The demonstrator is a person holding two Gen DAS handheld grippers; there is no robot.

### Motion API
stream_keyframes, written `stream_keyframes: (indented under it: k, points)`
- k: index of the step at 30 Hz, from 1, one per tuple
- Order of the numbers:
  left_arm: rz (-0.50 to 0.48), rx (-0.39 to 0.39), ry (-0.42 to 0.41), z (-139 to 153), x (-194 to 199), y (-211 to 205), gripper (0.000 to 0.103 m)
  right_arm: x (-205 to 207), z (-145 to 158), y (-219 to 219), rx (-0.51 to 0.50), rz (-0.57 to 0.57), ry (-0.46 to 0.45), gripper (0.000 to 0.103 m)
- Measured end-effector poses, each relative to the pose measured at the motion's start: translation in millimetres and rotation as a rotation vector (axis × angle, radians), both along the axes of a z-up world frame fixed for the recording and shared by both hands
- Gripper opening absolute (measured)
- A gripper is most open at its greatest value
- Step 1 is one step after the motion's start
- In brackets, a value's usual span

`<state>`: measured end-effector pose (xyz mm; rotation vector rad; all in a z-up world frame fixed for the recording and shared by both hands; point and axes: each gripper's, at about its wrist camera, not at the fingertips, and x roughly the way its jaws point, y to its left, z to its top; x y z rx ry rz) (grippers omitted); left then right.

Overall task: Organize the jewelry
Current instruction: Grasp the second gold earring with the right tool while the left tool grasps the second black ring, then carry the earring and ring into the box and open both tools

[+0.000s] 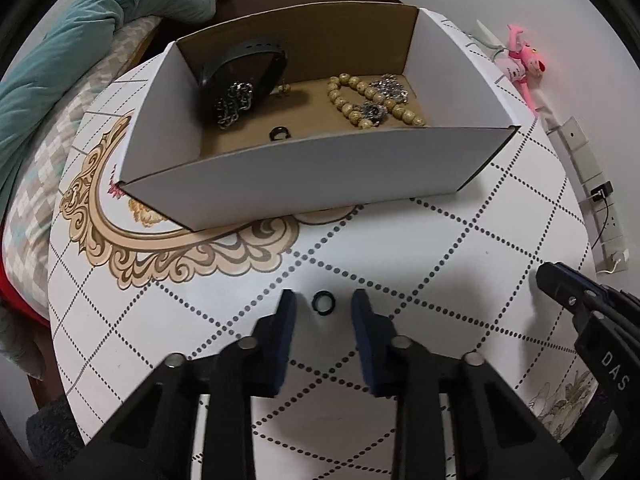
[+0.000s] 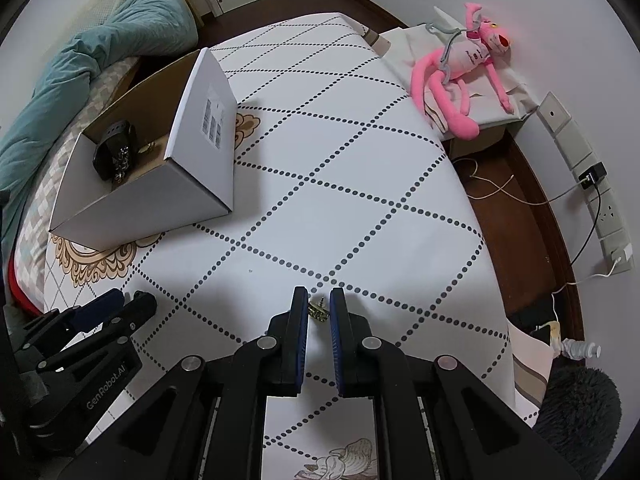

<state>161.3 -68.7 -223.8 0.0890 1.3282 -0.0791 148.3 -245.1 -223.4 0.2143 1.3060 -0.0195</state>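
Observation:
A small dark ring (image 1: 323,301) lies on the white dotted tablecloth (image 1: 400,248), between the fingertips of my left gripper (image 1: 324,300). Both pads stand clear of the ring, so that gripper is open around it. My right gripper (image 2: 319,308) is shut on a small gold earring (image 2: 319,311), low over the cloth. In the left wrist view its tips (image 1: 560,284) show at the right edge. Behind stands a white cardboard box (image 1: 304,176) holding a black band (image 1: 244,60), a silver chain (image 1: 234,104), a wooden bead bracelet (image 1: 360,100) and a black ring (image 1: 278,133).
A pink plush toy (image 2: 460,76) lies on a pale bag beyond the table's far right corner. A power strip (image 2: 600,200) with cables runs along the right wall. A teal blanket (image 2: 100,56) lies on the bed left of the box.

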Motion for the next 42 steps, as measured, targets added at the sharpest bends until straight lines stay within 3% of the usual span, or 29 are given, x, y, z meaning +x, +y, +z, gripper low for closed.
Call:
stream_keyframes:
  k: [4,15,22,25,30,33,36,42]
  points:
    - [-0.009,-0.014,-0.001,-1,2,-6,0.01,-2,-1,-1,0.001,-0.002,0.004,0.011]
    - [-0.017,-0.033,-0.02,5,0,-7,0.01,-4,6,4,0.015,0.009,-0.011,0.011]
    - [-0.013,-0.091,-0.058,38,-10,8,0.01,-3,23,7,0.046,0.02,-0.038,0.011]
    - [-0.006,-0.125,-0.091,65,-10,20,0.01,-1,41,9,0.071,0.036,-0.067,0.011]
    - [0.048,-0.241,-0.09,101,10,44,0.01,13,81,20,0.142,0.075,-0.132,0.011]
    - [0.065,-0.264,-0.089,111,29,55,0.01,33,97,33,0.215,0.104,-0.142,0.011]
    - [0.089,-0.266,-0.071,107,49,62,0.01,58,97,49,0.284,0.13,-0.115,0.011]
    - [0.147,-0.284,0.024,85,86,82,0.011,101,72,76,0.327,0.16,-0.01,0.011]
